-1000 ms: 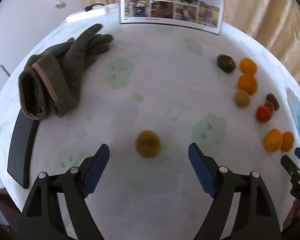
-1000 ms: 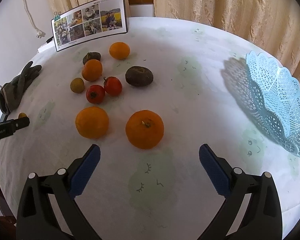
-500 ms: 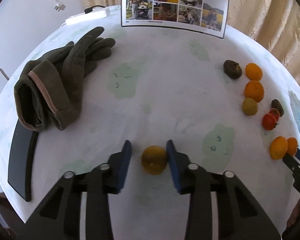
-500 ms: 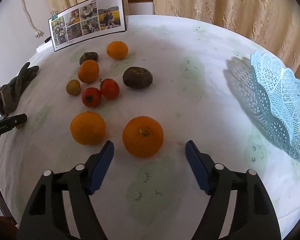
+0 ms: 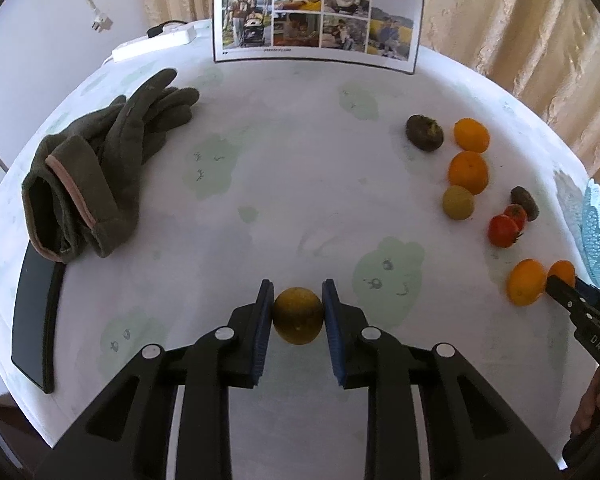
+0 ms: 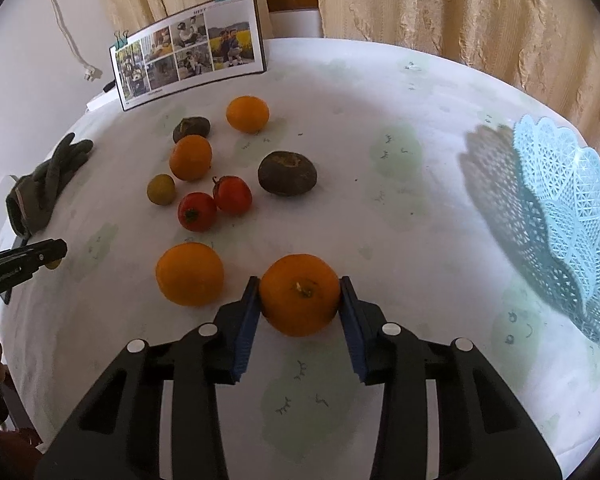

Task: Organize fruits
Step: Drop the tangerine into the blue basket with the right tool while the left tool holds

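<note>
4 round orange citrus fruits (image 6: 189, 274), 2 red tomatoes (image 6: 196, 212), 2 dark brown round fruits (image 6: 287, 173) and 2 small yellow-green fruits (image 6: 161, 189) are counted. 1 pale blue lattice plastic basket (image 6: 572, 216) is seen at the right of the frame, and 1 clipped sheet of photographs (image 6: 188, 66) at the upper left.

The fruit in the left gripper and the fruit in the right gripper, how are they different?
The yellow-brown fruit in the left gripper is dull and smooth; the orange in the right gripper is bright, with a stem nub. The orange fills a wider gripper gap. Both are round and clamped between blue pads.
</note>
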A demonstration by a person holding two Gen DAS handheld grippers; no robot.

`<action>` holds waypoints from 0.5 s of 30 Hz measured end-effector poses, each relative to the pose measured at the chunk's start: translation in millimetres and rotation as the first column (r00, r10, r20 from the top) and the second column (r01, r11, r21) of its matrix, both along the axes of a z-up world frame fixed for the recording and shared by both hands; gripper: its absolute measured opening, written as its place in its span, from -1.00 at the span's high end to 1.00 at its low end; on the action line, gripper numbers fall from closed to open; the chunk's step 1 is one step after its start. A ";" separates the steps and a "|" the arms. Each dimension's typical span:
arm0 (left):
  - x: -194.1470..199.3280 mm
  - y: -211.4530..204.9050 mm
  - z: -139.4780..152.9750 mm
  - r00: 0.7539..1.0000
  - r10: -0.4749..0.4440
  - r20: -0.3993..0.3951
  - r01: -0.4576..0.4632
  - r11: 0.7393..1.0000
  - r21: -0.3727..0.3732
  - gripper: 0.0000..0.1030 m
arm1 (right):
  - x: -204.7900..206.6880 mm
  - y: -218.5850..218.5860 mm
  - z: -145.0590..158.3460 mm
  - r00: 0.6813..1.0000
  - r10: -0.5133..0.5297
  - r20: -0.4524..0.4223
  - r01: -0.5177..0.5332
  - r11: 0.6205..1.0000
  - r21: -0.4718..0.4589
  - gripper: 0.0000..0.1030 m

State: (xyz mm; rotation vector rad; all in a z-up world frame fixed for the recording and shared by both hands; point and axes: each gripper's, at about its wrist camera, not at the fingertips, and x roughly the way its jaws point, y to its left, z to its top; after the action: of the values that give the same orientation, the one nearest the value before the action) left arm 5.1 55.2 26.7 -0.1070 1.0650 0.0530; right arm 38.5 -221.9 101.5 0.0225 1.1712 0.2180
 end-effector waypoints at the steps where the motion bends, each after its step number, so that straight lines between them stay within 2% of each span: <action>1: 0.1 -3.2 2.1 1.000 -0.003 0.003 0.003 1.000 -0.002 0.51 | -1.0 -2.5 3.5 1.000 -0.003 0.008 0.003 1.000 0.006 0.23; 5: 1.8 -18.9 9.4 0.999 -0.030 0.015 0.030 1.000 -0.008 0.51 | -2.2 -18.7 21.7 0.998 -0.035 0.050 0.033 0.999 0.025 0.23; 9: 7.1 -43.7 19.6 0.996 -0.080 0.037 0.081 0.997 -0.019 0.51 | -2.4 -49.7 42.8 0.989 -0.111 0.098 0.108 0.994 0.033 0.23; 15: 14.6 -88.7 33.6 0.984 -0.164 0.066 0.167 0.985 -0.039 0.51 | -8.0 -109.9 70.8 0.951 -0.258 0.169 0.258 0.966 0.020 0.23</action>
State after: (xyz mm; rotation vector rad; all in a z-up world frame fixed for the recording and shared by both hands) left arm 19.8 -33.5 60.2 -0.0599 1.0096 -0.1235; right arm 30.5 -331.8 172.4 0.1519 0.9856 -0.0129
